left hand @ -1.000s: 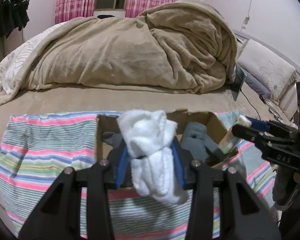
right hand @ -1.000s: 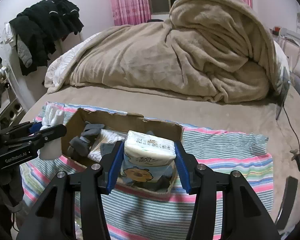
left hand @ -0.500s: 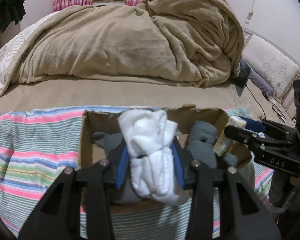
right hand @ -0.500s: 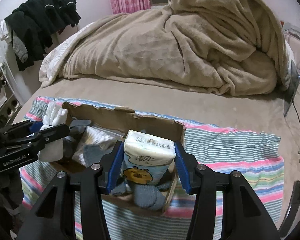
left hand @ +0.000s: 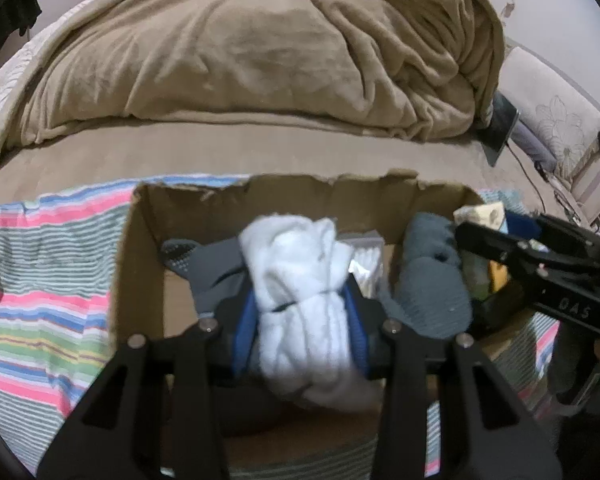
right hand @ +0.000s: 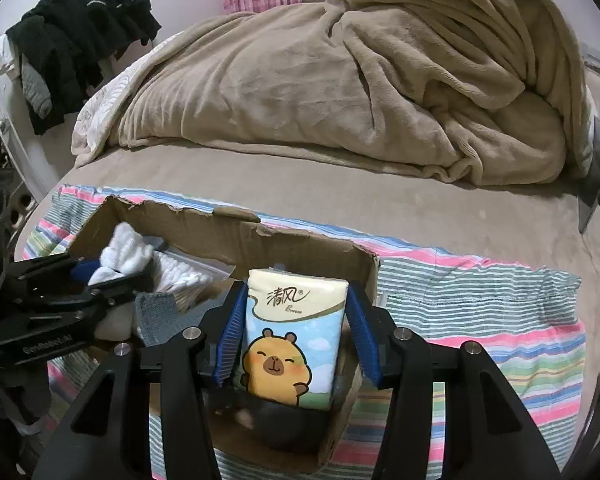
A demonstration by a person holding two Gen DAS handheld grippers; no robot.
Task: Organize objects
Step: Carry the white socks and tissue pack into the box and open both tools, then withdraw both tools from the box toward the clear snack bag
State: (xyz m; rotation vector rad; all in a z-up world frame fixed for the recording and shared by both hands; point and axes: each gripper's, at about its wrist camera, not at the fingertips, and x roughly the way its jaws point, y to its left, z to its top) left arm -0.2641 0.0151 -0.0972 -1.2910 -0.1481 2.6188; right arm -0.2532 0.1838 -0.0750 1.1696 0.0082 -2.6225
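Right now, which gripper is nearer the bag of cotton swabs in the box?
Left. The left gripper, clamping white socks, hangs right beside the cotton swabs; the right gripper, clamping the tissue pack, sits farther off.

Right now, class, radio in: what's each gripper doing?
Left gripper shut on white socks, over box. Right gripper shut on tissue pack, same box. Nothing blocking.

White rolled socks (left hand: 300, 292) hang upright over open cardboard box (left hand: 140, 240), clamped at mid-roll. Tissue pack (right hand: 292, 332) with cartoon bear stands upright over box's right end. Grey socks (left hand: 432, 288), cotton swabs bag (right hand: 180, 276) lie inside.
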